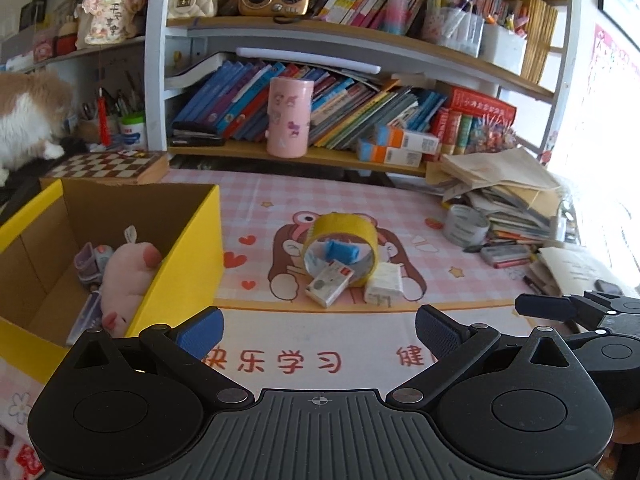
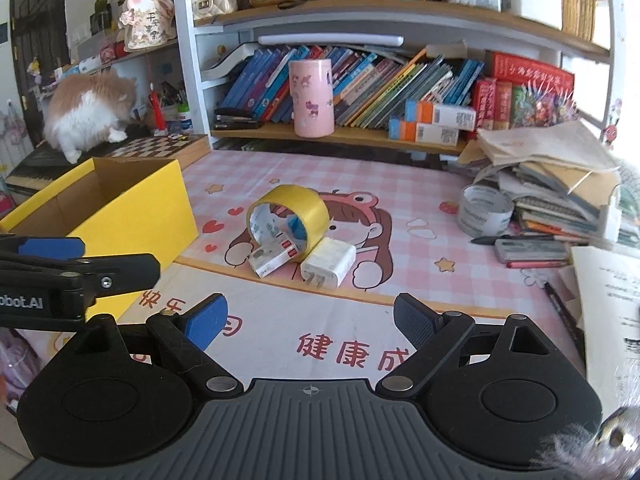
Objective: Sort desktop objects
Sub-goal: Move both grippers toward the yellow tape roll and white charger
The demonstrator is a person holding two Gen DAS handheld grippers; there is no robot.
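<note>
Both tongs, left [image 1: 318,330] and right [image 2: 310,318], hover wide open, empty; next: grasp yellow tape roll [image 2: 289,216] for box [image 1: 176,248].

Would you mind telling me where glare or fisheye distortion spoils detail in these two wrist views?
Left wrist view: daylight from the right edge washes out the stack of papers and notebooks; the wooden bookshelf boards bow strongly. Right wrist view: the same blow-out is confined to the right rim, shelves curve likewise, and the yellow tape roll and white plug charger stay sharp.
</note>
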